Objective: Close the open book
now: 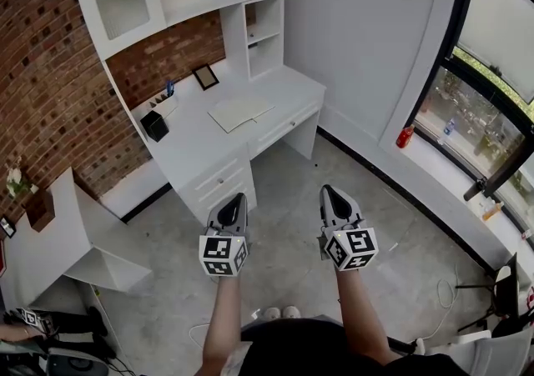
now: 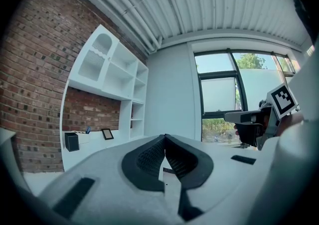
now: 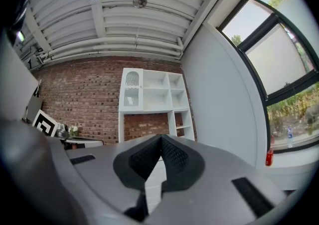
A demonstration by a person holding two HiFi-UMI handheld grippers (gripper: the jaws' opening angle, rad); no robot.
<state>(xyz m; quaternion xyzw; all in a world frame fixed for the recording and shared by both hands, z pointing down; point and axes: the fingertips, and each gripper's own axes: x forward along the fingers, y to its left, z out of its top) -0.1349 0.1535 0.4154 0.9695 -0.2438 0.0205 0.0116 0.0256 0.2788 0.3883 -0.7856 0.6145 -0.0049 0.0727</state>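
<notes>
With the book (image 1: 240, 112) lying spread open on the counter (image 1: 193, 152), well ahead of you, and your left gripper (image 1: 234, 199) and right gripper (image 1: 329, 193) fingers pressed together on nothing, step close and part one pair before catching a cover's edge.

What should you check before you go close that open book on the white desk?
1. Book lies open on the desk: ok.
2. Grippers close enough to reach it: not ok. Both hang over the floor, well short of the desk.
3. Left gripper empty: ok. Its jaws are together with nothing between them.
4. Right gripper empty: ok. Its jaws are together with nothing between them.
5. Nothing lying on the pages: ok, as far as it shows. The black box and picture frame stand apart from the book.
6. Which half to fold over: cannot tell. The book is too small in view.
</notes>
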